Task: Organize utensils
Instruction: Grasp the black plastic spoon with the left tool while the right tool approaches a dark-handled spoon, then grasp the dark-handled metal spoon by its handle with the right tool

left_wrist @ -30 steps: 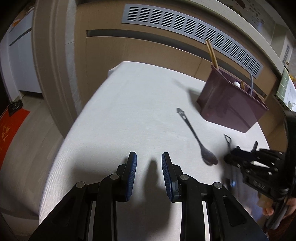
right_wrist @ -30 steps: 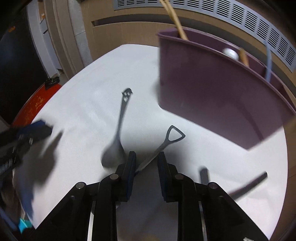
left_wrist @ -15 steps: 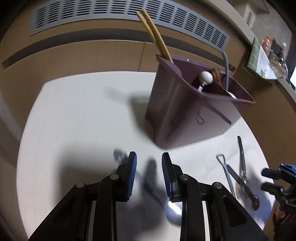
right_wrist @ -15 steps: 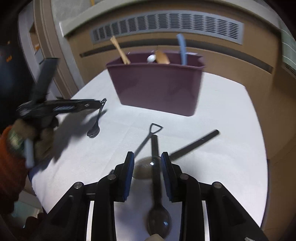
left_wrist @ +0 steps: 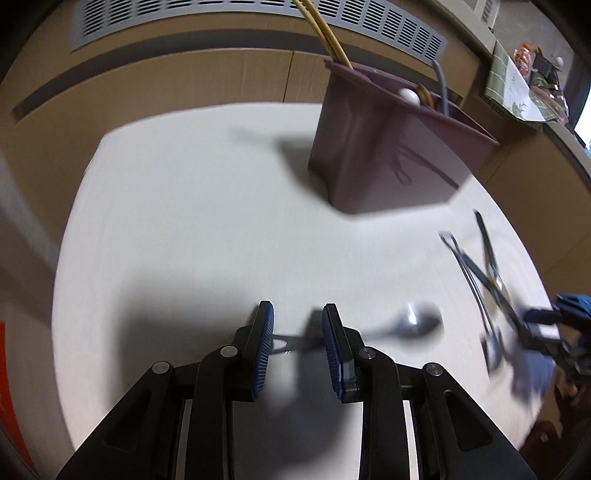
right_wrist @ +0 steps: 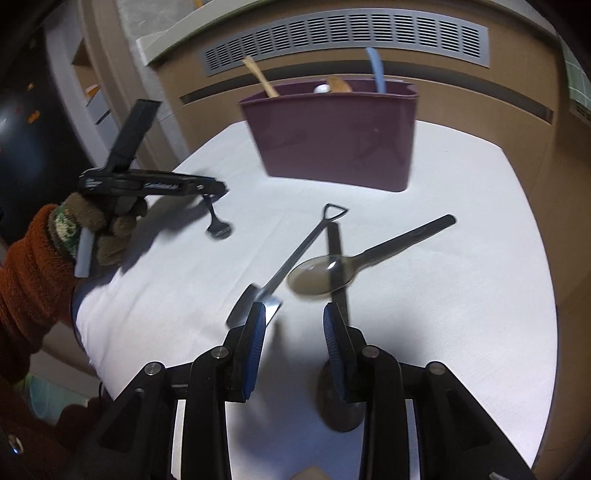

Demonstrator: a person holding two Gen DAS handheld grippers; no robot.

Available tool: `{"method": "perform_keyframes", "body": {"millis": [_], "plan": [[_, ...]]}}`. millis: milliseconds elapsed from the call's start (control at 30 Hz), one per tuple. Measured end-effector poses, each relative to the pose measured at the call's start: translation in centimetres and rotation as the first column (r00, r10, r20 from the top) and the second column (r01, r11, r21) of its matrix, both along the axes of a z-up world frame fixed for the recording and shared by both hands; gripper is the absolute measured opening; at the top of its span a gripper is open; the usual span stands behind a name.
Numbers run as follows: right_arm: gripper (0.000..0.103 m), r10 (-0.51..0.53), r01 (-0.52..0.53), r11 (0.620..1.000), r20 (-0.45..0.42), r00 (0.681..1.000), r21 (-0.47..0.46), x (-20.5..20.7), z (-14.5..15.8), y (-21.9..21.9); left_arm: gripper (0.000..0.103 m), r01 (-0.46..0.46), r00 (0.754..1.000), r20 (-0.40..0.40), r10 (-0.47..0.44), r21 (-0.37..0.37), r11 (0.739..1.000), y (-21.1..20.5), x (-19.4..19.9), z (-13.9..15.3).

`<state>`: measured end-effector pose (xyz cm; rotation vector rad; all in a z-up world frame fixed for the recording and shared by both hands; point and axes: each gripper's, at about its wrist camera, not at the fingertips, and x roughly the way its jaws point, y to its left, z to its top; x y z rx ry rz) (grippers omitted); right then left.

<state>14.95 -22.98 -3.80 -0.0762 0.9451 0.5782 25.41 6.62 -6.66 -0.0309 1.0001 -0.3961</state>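
- Okay, sorting step: several utensils are loose on the tabletop [left_wrist: 184, 221], and the purple caddy [right_wrist: 332, 136] at the back already holds chopsticks [left_wrist: 328, 33], a blue handle and a white-knobbed piece.
- My left gripper [left_wrist: 297, 332] is released, with the jaws apart and nothing clamped.
- It hovers low over a small metal spoon [left_wrist: 417, 325], which lies flat on the tabletop.
- The spoon's handle runs crosswise through the gap between the blue pads [left_wrist: 264, 343]. It is blurred, and I see no squeeze on it.
- My right gripper [right_wrist: 293, 321] is also released, with the jaws wide and nothing pressed between them.
- It sits over a crossed pile of three utensils.
- The shovel-handled utensil [right_wrist: 295, 258] has its head just beside my left pad.
- A translucent brown spoon [right_wrist: 321, 275] lies on top, its dark handle pointing to the right.
- A dark spoon [right_wrist: 334, 236] runs under both, with its bowl down beside my right finger.
- My judgement is that both hands are at the pick stage, each lining up on one piece, and nothing is lifted.
- Next for the left: roll the wrist so the pads straddle the handle's width instead of its length, then drop, close and carry it to the caddy.
- Next for the right: pick one piece only. The top brown spoon looks easiest, and the ones under it may drag along.
- Risk: these are thin flat handles on cloth, so the pads may slip off or pinch fabric.
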Motion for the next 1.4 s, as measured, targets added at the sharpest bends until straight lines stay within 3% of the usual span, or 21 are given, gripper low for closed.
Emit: {"method": "perform_keyframes", "body": {"millis": [133, 233, 300, 600, 800, 1000, 1033, 1133, 1300, 1400], "plan": [[0.03, 0.012, -0.011, 1.0, -0.048, 0.999, 0.018, -0.3, -1.1, 0.4, 0.029, 0.099, 0.995, -0.017, -0.099, 0.0, 0.995, -0.8, -5.5, -0.1], [0.031, 0.017, -0.014, 0.999, -0.095, 0.995, 0.031, -0.2, -2.0, 0.6, 0.032, 0.191, 0.981, 0.014, -0.193, 0.07, 0.979, -3.5, -8.4, 0.0], [0.031, 0.01, -0.008, 1.0, -0.08, 0.997, 0.03, -0.5, -2.2, 0.7, 0.033, 0.206, 0.977, 0.038, -0.212, 0.12, 0.971, -5.3, -8.8, 0.0], [0.035, 0.044, -0.043, 0.993, 0.011, 0.999, -0.106, -2.0, -2.4, 2.4, 0.033, 0.047, 0.998, 0.039, -0.052, 0.123, 0.991, -8.3, -2.0, 0.3], [0.053, 0.042, -0.037, 0.993, 0.042, 0.998, -0.108, -2.9, -2.6, 3.0, 0.033, -0.007, 0.999, 0.043, -0.001, 0.172, 0.985, -9.4, -1.3, 0.4], [0.058, 0.038, -0.038, 0.996, 0.0, 0.999, -0.076, -2.5, -2.3, 2.8, 0.029, -0.094, 0.993, 0.084, 0.085, 0.11, 0.99, -7.6, -2.3, 0.6], [0.056, 0.033, -0.034, 0.996, -0.013, 0.999, -0.078, -2.3, -2.2, 2.8, 0.029, -0.114, 0.99, 0.091, 0.105, 0.093, 0.989, -7.3, -2.6, 0.7], [0.03, 0.002, -0.004, 0.998, -0.026, 1.0, -0.066, -1.1, -1.7, 2.6, 0.029, -0.188, 0.975, 0.126, 0.185, 0.016, 0.982, -5.8, -4.7, 1.7], [0.028, -0.059, 0.059, 0.998, 0.012, 0.998, 0.018, 0.4, 0.8, 1.6, 0.029, -0.257, 0.946, 0.177, 0.272, -0.104, 0.961, -3.7, -7.8, 3.3], [0.028, -0.103, 0.104, 0.994, 0.05, 0.993, -0.03, 1.3, 1.8, 1.3, 0.029, -0.284, 0.935, 0.173, 0.31, -0.16, 0.945, -2.5, -9.0, 3.6]]}}
